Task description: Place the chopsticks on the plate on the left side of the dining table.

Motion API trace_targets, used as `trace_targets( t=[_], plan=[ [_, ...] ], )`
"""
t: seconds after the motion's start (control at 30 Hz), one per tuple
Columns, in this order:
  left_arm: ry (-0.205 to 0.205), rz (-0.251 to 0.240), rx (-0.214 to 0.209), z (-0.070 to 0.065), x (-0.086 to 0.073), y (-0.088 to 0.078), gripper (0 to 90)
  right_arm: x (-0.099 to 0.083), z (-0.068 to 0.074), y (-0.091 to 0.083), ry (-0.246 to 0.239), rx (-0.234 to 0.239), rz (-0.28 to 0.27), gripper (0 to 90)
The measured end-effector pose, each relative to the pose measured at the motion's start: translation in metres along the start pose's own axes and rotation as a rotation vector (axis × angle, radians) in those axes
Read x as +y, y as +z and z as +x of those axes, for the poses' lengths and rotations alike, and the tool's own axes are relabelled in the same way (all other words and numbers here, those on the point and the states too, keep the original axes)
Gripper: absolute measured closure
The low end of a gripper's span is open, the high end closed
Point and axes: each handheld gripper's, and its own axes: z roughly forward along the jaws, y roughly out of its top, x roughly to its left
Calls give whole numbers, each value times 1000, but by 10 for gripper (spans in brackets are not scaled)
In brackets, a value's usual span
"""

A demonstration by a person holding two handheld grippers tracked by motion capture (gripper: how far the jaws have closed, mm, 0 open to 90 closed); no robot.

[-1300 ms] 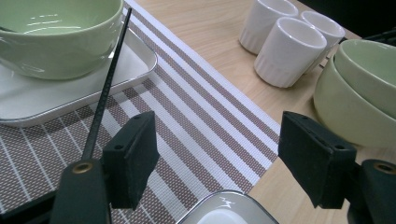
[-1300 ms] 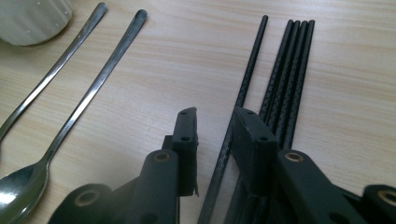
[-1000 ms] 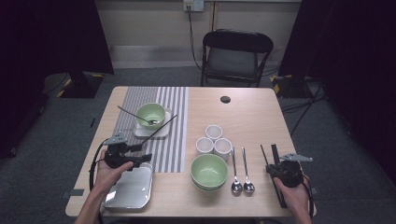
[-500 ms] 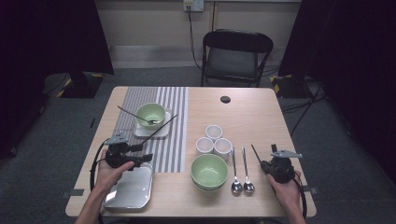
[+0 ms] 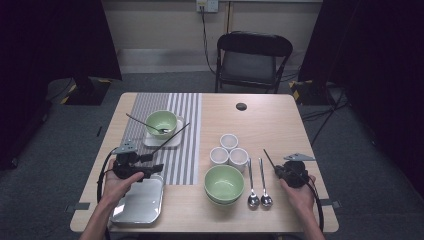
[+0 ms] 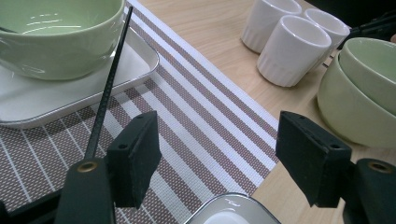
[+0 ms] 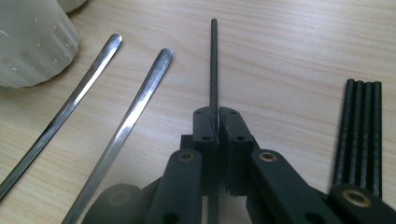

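Note:
My right gripper (image 7: 218, 121) (image 5: 278, 170) is shut on a thin black chopstick (image 7: 214, 60) (image 5: 270, 159) that sticks out ahead of it over the wood; its jaws have just been closing on it. Several more black chopsticks (image 7: 362, 126) lie side by side to its right. My left gripper (image 6: 217, 163) (image 5: 154, 162) hangs open over the striped mat (image 6: 196, 107), nothing between its pads. Another black chopstick (image 6: 109, 84) (image 5: 170, 139) runs outside its left finger towards the green bowl (image 6: 51, 37) (image 5: 161, 122) on a white plate (image 6: 70, 88).
Two spoons (image 5: 259, 182) (image 7: 130, 116) lie left of the right gripper. Three white cups (image 5: 229, 150) and stacked green bowls (image 5: 224, 182) stand mid-table. A silver tray (image 5: 137, 205) sits under the left hand. A chair (image 5: 252, 57) stands beyond the table.
The right hand has moved up and left from the table's front right corner towards the spoons, carrying one chopstick. The left gripper has stayed put.

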Motion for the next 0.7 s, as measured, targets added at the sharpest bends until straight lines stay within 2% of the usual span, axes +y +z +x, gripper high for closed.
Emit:
trace_targets(
  t=[0.1, 0.2, 0.4, 0.5, 0.67, 0.7],
  plan=[
    [-3, -1, -2, 1, 0, 0, 305, -2, -2, -2, 13, 8, -2, 792],
    [-5, -1, -4, 1, 0, -1, 304, -7, -4, -9, 9, 2, 10, 776],
    [-9, -2, -6, -1, 0, -2, 304, -18, -5, -24, -8, -2, 44, 784],
    [-9, -2, -8, -1, -1, -2, 304, -22, -5, -28, 0, 3, 47, 787],
    [-12, -2, -5, 0, -1, -2, 305, -29, -1, -35, -21, 2, 45, 792],
    [-13, -3, -4, 0, -1, -2, 306, -30, 0, -36, -11, -1, 46, 796]
  ],
)
